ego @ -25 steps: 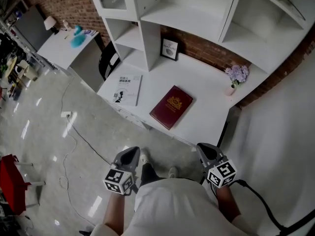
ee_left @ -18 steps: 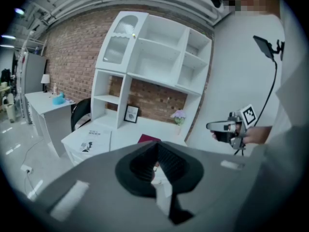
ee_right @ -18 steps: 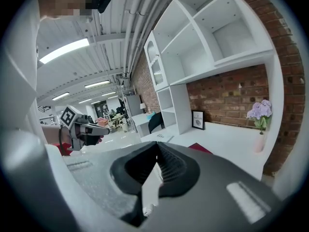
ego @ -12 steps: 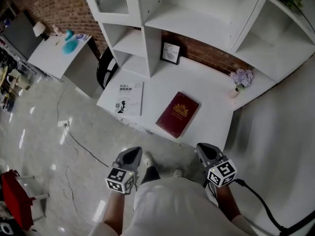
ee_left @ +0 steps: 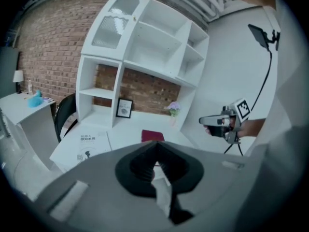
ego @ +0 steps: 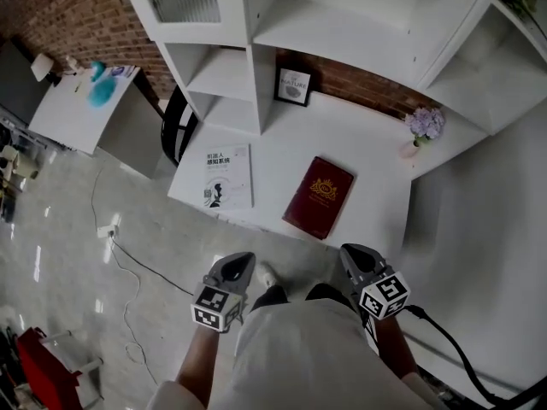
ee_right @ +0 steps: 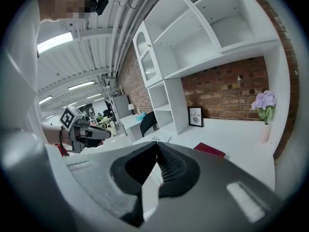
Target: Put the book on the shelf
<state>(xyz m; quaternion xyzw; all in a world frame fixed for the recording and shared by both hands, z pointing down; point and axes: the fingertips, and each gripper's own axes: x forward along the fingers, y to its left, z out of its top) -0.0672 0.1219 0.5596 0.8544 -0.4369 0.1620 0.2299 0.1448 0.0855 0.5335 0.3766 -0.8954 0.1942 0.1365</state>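
Observation:
A dark red book [ego: 319,196] with a gold emblem lies flat on the white desk [ego: 367,152], under the white shelf unit [ego: 342,32]. It also shows in the left gripper view, the red book [ee_left: 152,135], and in the right gripper view, the red book [ee_right: 209,150]. My left gripper [ego: 237,267] and right gripper [ego: 357,259] hang side by side just short of the desk's near edge, both shut and empty. Each wrist camera shows its jaws pressed together: left gripper [ee_left: 155,144], right gripper [ee_right: 156,144].
A white booklet [ego: 228,177] lies at the desk's left end. A framed picture [ego: 294,86] leans against the brick wall, and a vase of purple flowers [ego: 423,127] stands at the right. A black chair [ego: 175,122], a side table [ego: 81,105] and a floor cable [ego: 128,259] are on the left.
The desk and red book have drawn nearer to the grippers in the head view. Both grippers keep their places and stay shut.

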